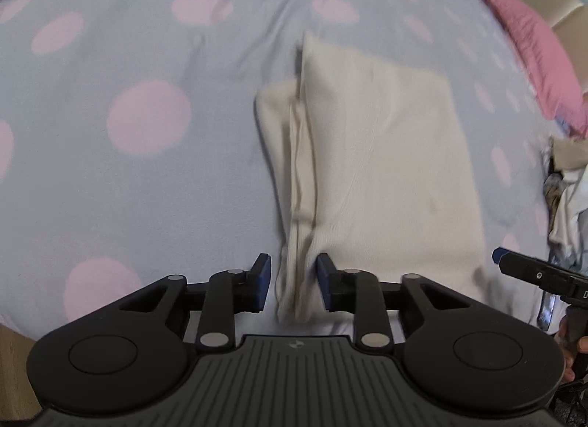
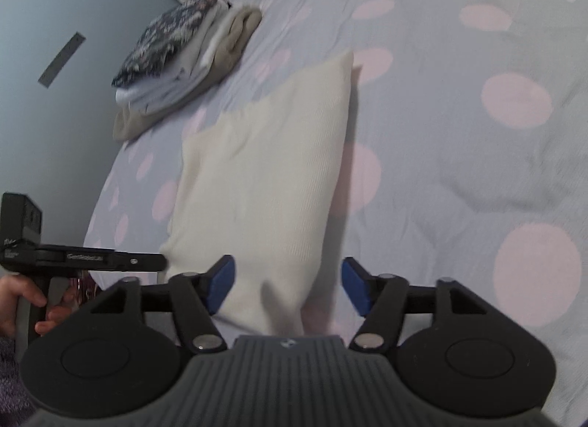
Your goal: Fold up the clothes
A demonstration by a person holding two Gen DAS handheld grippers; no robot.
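A folded cream garment (image 1: 382, 169) lies on the pale blue bedspread with pink dots (image 1: 128, 103). My left gripper (image 1: 293, 280) is open, with the garment's near left folded edge between its blue pads, not pinched. In the right wrist view the same cream garment (image 2: 264, 184) lies ahead. My right gripper (image 2: 288, 285) is open wide, with the garment's near corner between its fingers. The right gripper also shows at the right edge of the left wrist view (image 1: 533, 272). The left gripper shows at the left edge of the right wrist view (image 2: 84, 259).
A stack of folded clothes (image 2: 183, 56) sits at the bed's edge behind the cream garment. A pink pillow (image 1: 536, 59) lies at the far right. A pile of loose clothes (image 1: 566, 199) sits at the right edge. The bedspread (image 2: 477, 133) stretches to the right.
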